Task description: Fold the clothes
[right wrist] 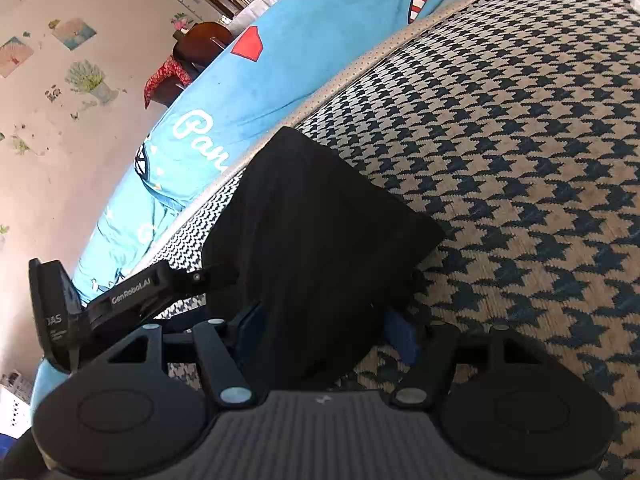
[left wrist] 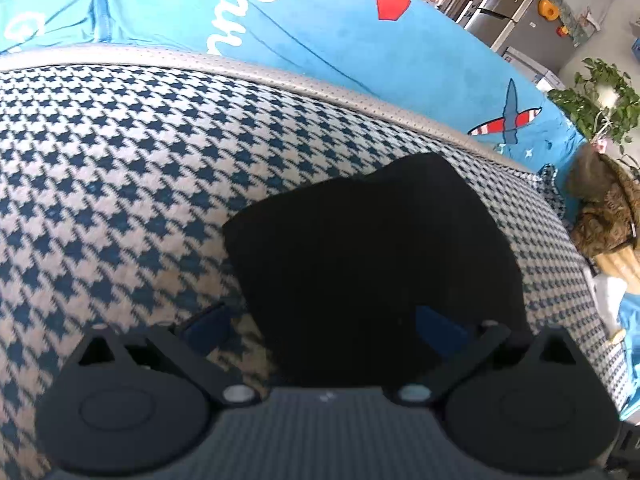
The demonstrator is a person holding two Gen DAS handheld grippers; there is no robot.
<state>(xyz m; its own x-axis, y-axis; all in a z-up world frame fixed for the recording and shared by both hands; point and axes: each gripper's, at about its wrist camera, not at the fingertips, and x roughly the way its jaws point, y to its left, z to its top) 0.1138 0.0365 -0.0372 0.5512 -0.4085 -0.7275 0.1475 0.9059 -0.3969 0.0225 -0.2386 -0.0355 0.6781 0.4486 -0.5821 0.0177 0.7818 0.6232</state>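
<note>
A folded black garment [left wrist: 376, 256] lies flat on a houndstooth-covered cushion [left wrist: 120, 184]. In the left wrist view my left gripper [left wrist: 324, 328] is open wide. Its left blue pad [left wrist: 208, 326] is over the houndstooth and its right pad [left wrist: 440, 332] over the garment's near part. In the right wrist view the same black garment [right wrist: 312, 240] runs between the fingers of my right gripper [right wrist: 326, 328], which stands open with a blue pad [right wrist: 400, 336] at each side of the cloth. The left gripper [right wrist: 140, 296] shows at the left there, reaching toward the garment's left edge.
A grey trim [left wrist: 280, 76] edges the cushion, with a bright blue blanket [left wrist: 340, 40] with white lettering and a plane motif behind it. A fridge [left wrist: 516, 4], a leafy plant [left wrist: 600, 100] and a brown bundle [left wrist: 604, 208] stand to the right. A stickered wall [right wrist: 60, 100] and a wooden chair [right wrist: 200, 44] lie beyond.
</note>
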